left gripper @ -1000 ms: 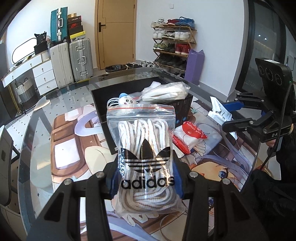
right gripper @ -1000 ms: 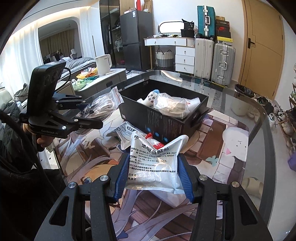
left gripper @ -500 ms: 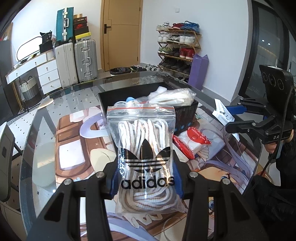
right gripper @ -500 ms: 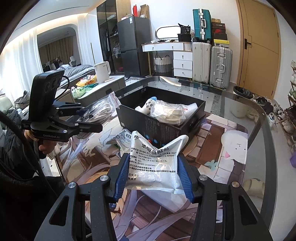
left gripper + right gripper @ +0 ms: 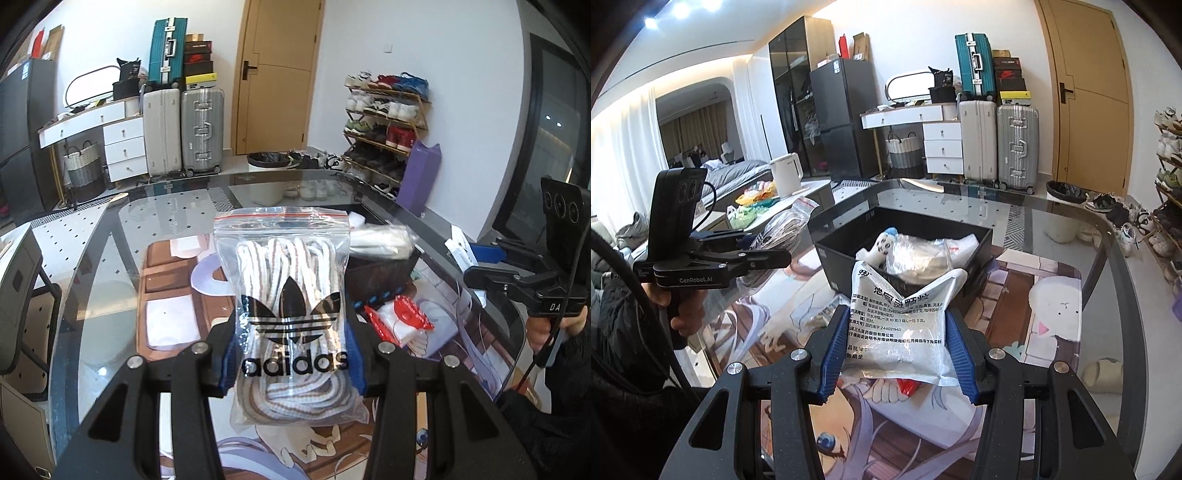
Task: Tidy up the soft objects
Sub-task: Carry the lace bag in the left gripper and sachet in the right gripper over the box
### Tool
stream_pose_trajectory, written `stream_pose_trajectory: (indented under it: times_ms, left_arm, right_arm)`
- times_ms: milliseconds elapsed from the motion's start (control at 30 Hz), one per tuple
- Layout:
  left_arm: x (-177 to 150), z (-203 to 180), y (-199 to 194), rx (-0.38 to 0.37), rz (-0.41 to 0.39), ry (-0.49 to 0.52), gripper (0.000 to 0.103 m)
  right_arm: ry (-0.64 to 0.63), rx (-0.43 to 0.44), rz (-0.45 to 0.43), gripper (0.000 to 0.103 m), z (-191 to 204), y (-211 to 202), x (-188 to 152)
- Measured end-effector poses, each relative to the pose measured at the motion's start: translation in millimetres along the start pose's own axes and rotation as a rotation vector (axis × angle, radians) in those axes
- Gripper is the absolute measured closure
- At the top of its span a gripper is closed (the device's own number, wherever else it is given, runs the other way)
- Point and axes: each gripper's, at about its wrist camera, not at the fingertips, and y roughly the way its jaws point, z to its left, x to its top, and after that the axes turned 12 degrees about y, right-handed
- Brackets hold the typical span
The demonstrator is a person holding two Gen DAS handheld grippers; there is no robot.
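Note:
My left gripper point(image 5: 291, 365) is shut on a clear adidas zip bag of white laces point(image 5: 288, 291), held upright above the table. My right gripper point(image 5: 897, 354) is shut on a white medicine pouch with printed text point(image 5: 901, 317), held above the table in front of the black box point(image 5: 849, 254). The box holds a small white plush toy point(image 5: 882, 245) and a clear plastic packet point(image 5: 919, 258). The left gripper with its bag also shows in the right wrist view point(image 5: 768, 258), left of the box. The right gripper shows at the right edge of the left wrist view point(image 5: 491, 273).
A red and white wipes pack point(image 5: 399, 319) lies on the glass table point(image 5: 110, 240) right of the box. An anime-print mat point(image 5: 1052, 306) covers the table's middle. Suitcases point(image 5: 184, 136), a shoe rack point(image 5: 384, 122) and a door stand behind.
Both grippers have risen, each with its bag still held. The box now sits lower and partly hidden behind the laces bag in the left wrist view.

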Motion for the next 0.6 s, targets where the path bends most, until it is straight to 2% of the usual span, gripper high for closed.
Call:
stream_pose_trajectory:
  times_ms: [333,600]
  left_arm:
    - [12,12,4,0.030,-0.020,-0.051,0.057]
    - [27,13,7,0.062,-0.043,-0.020,0.057]
  right_arm:
    - [0.038,-0.015,-0.054,0.051,-1,-5,19]
    - [0.053,-0.021,-0.071,0.051,-1,1,37]
